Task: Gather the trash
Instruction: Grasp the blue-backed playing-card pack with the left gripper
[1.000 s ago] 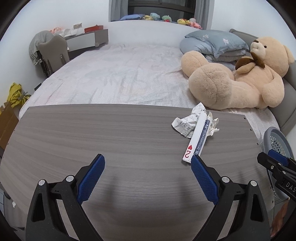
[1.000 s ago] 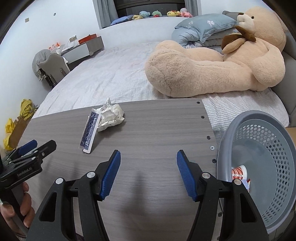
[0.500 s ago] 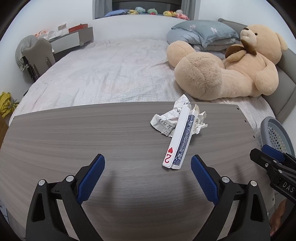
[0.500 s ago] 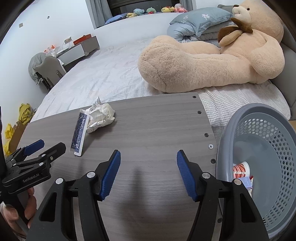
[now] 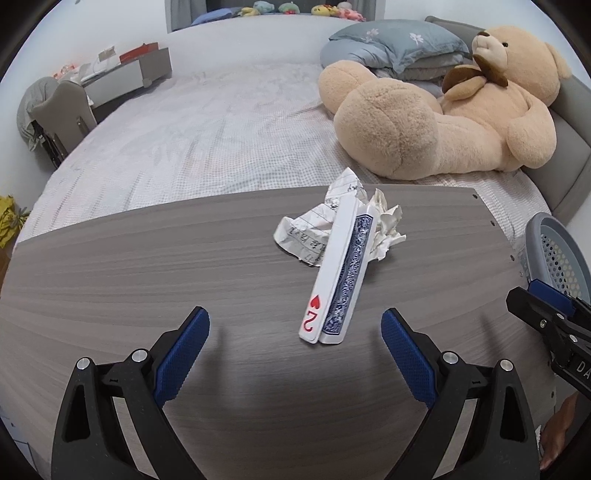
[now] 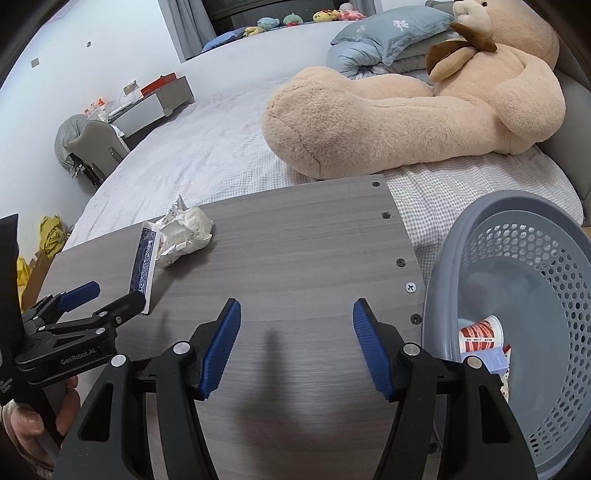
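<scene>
A crumpled paper wad [image 5: 334,225] lay on the table [image 5: 147,280] toward its far edge, and a playing-card box [image 5: 338,280] lay partly over it, touching it, with a red two of hearts on its near end and a blue patterned back. From the right wrist view the same box [image 6: 143,264] sat just left of the wad [image 6: 184,230].

The left tongs [image 5: 295,345] hung above the table just short of the box's near end, their blue pads spread wide with nothing between them. The right tongs [image 6: 296,345] were likewise spread and empty, over bare wood near the table's right edge.

The table was grey wood-grain laminate, with a row of screw holes along its right side. Off that side stood a grey perforated basket [image 6: 554,258], holding a red-and-white paper cup [image 6: 480,334] and another small packet beside it.

Beyond the table's far edge was a bed [image 5: 207,147] under a pale checked cover. A big tan teddy bear [image 5: 443,122] sprawled on its right part against blue-grey pillows [image 5: 399,40]. Small plush toys [image 5: 295,7] lined a ledge at the back, and a grey chair [image 5: 62,110] stood at a desk on the left. Something yellow [image 6: 51,232] lay on the floor there.
</scene>
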Available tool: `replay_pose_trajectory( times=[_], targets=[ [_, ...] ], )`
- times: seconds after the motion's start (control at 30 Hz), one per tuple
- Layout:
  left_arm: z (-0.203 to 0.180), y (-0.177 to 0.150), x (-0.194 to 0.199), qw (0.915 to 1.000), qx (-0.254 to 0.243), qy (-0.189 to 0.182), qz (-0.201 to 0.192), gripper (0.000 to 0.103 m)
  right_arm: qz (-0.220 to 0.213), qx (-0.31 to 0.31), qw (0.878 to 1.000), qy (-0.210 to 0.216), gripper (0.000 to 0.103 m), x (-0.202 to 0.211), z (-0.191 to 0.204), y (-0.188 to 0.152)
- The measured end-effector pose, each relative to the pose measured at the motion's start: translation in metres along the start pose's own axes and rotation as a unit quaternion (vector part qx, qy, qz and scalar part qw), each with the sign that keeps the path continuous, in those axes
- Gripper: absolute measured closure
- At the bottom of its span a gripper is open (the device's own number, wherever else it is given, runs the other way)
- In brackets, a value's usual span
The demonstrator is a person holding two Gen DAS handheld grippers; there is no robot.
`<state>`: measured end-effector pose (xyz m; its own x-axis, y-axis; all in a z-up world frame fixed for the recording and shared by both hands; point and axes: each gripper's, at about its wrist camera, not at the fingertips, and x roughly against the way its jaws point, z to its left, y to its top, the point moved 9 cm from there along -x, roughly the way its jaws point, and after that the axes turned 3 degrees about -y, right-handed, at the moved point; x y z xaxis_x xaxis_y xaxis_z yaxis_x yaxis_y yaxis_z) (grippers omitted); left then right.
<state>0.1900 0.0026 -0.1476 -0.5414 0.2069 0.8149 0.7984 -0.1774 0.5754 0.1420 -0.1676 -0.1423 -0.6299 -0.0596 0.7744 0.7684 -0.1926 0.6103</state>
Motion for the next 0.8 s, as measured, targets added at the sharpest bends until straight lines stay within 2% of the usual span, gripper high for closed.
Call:
replay_pose_trajectory(
  times=[0.23, 0.43, 0.53, 0.67, 0.8],
  targets=[
    [-0.006, 0.008, -0.018, 1.0, 0.004, -0.002, 0.008, 0.013, -0.002, -0.009, 1.0, 0.003, 0.042, 0.001, -0.007, -0.001],
    [-0.012, 0.011, -0.025, 0.9999, 0.006, -0.007, 0.014, 0.032, -0.005, -0.017, 1.0, 0.002, 0.042, 0.004, -0.013, -0.002],
    [-0.015, 0.011, -0.024, 0.9997, 0.004, -0.016, 0.016, 0.047, -0.005, -0.018, 1.0, 0.002, 0.042, 0.005, -0.013, -0.002],
    [-0.018, 0.009, -0.021, 0.9994, -0.001, -0.029, 0.017, 0.072, -0.005, -0.016, 1.0, 0.003, 0.042, 0.006, -0.011, -0.001],
    [-0.017, 0.007, -0.015, 0.9993, 0.003, -0.036, 0.014, 0.077, -0.006, -0.012, 1.0, 0.003, 0.042, 0.008, -0.007, -0.002]
  ],
)
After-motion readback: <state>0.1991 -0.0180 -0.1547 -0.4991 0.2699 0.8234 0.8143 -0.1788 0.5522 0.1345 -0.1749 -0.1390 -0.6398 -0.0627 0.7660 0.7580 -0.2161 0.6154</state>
